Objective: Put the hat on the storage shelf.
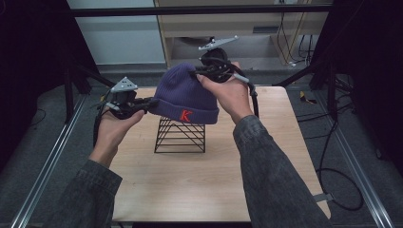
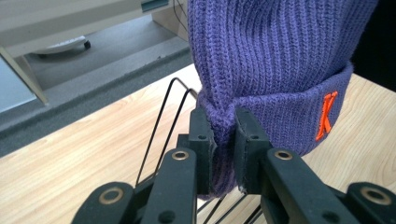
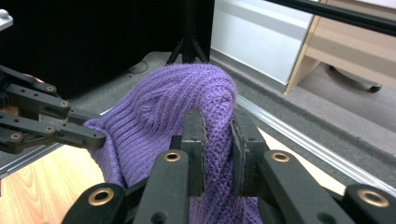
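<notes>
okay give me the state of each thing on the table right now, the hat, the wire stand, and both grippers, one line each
Purple beanie: lifted, held over the stand, cuff folded up, orange K facing the person.
Black wire stand: upright on the table, top partly hidden by the beanie.
Left hand-held gripper: shut on the beanie's cuff edge.
Right hand-held gripper: shut on the beanie's knit near the crown.

One sign can be read: a single orange-red embroidered capital letter K on the folded cuff of the purple ribbed knit beanie. In the left gripper view the same letter stands upright on that cuff.
</notes>
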`<state>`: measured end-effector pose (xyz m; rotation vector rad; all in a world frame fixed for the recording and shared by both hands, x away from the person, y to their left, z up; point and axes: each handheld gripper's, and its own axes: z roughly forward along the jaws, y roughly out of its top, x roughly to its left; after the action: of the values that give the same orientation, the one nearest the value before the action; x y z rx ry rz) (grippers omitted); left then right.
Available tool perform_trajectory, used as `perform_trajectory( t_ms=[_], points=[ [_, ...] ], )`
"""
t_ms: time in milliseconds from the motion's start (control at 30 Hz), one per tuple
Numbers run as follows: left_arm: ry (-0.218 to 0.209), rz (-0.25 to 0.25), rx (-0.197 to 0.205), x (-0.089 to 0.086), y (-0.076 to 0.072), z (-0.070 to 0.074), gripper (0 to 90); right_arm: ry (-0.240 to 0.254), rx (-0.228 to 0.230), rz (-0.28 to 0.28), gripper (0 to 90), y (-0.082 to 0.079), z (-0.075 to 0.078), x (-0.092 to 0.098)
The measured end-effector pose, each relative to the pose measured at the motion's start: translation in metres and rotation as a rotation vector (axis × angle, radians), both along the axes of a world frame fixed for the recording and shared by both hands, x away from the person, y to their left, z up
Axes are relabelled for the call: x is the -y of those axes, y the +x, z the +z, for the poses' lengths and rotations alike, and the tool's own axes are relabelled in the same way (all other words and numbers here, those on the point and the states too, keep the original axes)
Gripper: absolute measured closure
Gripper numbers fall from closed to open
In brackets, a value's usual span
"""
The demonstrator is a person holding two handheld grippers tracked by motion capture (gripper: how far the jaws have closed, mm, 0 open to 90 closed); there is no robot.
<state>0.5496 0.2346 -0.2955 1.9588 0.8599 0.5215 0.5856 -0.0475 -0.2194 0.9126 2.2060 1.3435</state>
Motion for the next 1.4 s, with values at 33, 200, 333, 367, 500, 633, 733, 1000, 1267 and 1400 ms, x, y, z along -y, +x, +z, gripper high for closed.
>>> perform_trajectory(
  t_ms=[33,200,333,367,500,633,733,1000,1267,1400],
  points=[
    [-0.009,0.006,-0.002,-0.001,0.0,-0.002,78.7,-0.006,-0.004,0.003,77.7,0.001,-0.003,-0.003],
    [-0.006,0.017,-0.007,-0.007,0.002,-0.01,78.7,-0.012,-0.016,0.012,77.5,0.005,-0.011,-0.008],
    [0.008,0.029,0.002,-0.009,0.004,-0.018,78.7,-0.02,-0.023,0.013,77.5,0.008,-0.016,-0.011],
    [0.008,0.029,0.002,-0.009,0.004,-0.018,78.7,-0.02,-0.023,0.013,77.5,0.008,-0.016,-0.011],
    [0.011,0.039,-0.005,-0.013,0.006,-0.026,78.7,-0.032,-0.03,0.024,77.3,0.009,-0.021,-0.015],
    [0.0,0.039,-0.012,-0.019,0.003,-0.033,78.7,-0.04,-0.034,0.046,77.0,0.006,-0.025,-0.02],
    [-0.003,0.039,-0.012,-0.02,0.001,-0.036,78.7,-0.043,-0.034,0.053,76.9,0.003,-0.027,-0.021],
    [0.006,0.047,-0.033,-0.026,-0.001,-0.048,78.6,-0.071,-0.054,0.089,76.0,-0.002,-0.035,-0.027],
    [0.001,0.049,-0.045,-0.031,-0.002,-0.057,78.6,-0.083,-0.062,0.112,75.9,-0.006,-0.038,-0.033],
    [-0.003,0.05,-0.049,-0.034,-0.004,-0.06,78.5,-0.091,-0.065,0.124,75.9,-0.009,-0.04,-0.036]
  ],
)
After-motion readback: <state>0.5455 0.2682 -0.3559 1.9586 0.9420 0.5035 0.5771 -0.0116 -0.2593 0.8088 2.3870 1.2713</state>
